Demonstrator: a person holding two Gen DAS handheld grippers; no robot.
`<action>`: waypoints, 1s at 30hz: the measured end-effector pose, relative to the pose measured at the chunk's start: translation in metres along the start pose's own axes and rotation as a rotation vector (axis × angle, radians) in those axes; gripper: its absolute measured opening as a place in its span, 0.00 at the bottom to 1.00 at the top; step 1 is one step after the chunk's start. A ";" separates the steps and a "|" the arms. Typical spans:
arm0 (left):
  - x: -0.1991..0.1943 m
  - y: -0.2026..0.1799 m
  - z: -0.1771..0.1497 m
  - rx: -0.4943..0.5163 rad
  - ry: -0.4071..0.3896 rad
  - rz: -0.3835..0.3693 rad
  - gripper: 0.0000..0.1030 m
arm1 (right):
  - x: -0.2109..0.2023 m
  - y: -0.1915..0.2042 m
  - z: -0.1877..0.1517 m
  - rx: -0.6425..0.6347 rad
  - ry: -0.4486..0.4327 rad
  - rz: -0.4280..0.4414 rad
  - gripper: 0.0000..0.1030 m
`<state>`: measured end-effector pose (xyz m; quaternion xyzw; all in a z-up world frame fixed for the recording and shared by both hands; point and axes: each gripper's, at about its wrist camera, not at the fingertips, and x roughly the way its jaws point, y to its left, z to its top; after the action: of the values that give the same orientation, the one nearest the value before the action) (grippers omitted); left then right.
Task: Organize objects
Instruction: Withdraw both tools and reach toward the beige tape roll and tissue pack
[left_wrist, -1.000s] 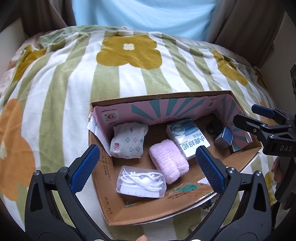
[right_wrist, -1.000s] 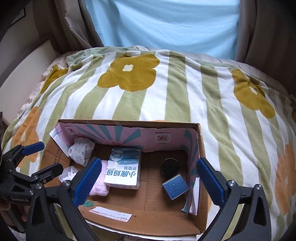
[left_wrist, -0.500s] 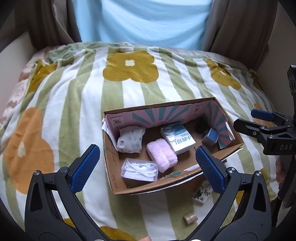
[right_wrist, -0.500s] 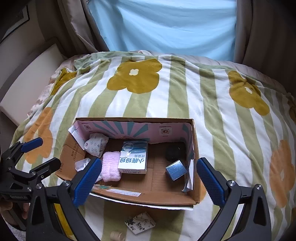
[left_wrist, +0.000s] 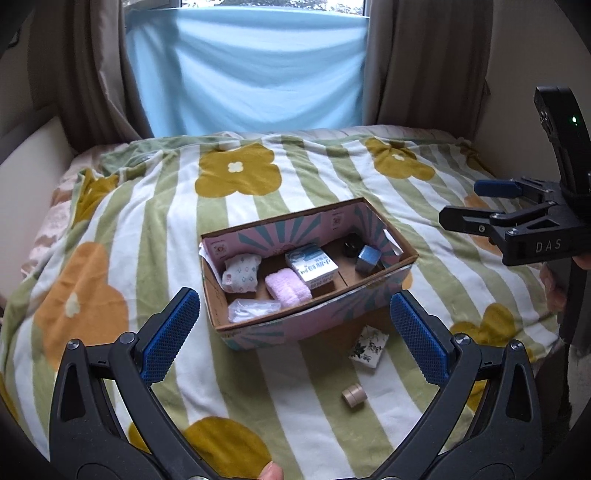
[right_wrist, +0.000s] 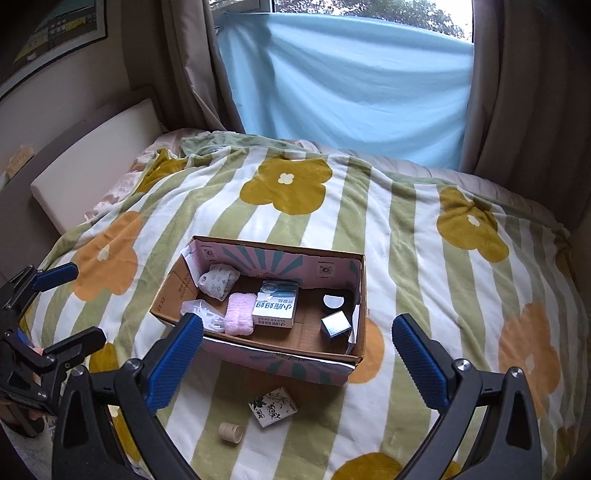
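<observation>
An open cardboard box lies on the flowered blanket. Inside are a patterned white pouch, a pink towel roll, a clear bag, a white-blue carton, a blue cube and a dark round item. In front of the box lie a black-and-white patterned packet and a small beige roll. My left gripper and right gripper are both open and empty, held back above the blanket.
The striped flower blanket covers the bed. A light blue cloth and brown curtains hang behind it. A cream padded headboard stands at the left. The right gripper shows at the right edge of the left wrist view.
Both grippers have pulled back and up from the box, so it looks smaller. The packet and the beige roll in front of the box have come into full view.
</observation>
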<state>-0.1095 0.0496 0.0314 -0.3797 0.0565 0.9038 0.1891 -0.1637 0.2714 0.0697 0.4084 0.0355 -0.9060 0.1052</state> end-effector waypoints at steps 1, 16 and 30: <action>-0.002 -0.005 -0.008 0.006 0.002 -0.003 1.00 | -0.003 0.002 -0.005 -0.016 -0.002 0.000 0.99; 0.039 -0.049 -0.122 0.145 0.111 -0.182 1.00 | 0.025 0.035 -0.110 -0.295 0.003 0.075 0.99; 0.127 -0.064 -0.186 0.289 0.224 -0.247 0.99 | 0.111 0.038 -0.177 -0.388 0.137 0.125 0.99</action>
<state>-0.0421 0.1012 -0.1865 -0.4506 0.1589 0.8085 0.3435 -0.0973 0.2427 -0.1297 0.4428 0.1909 -0.8439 0.2352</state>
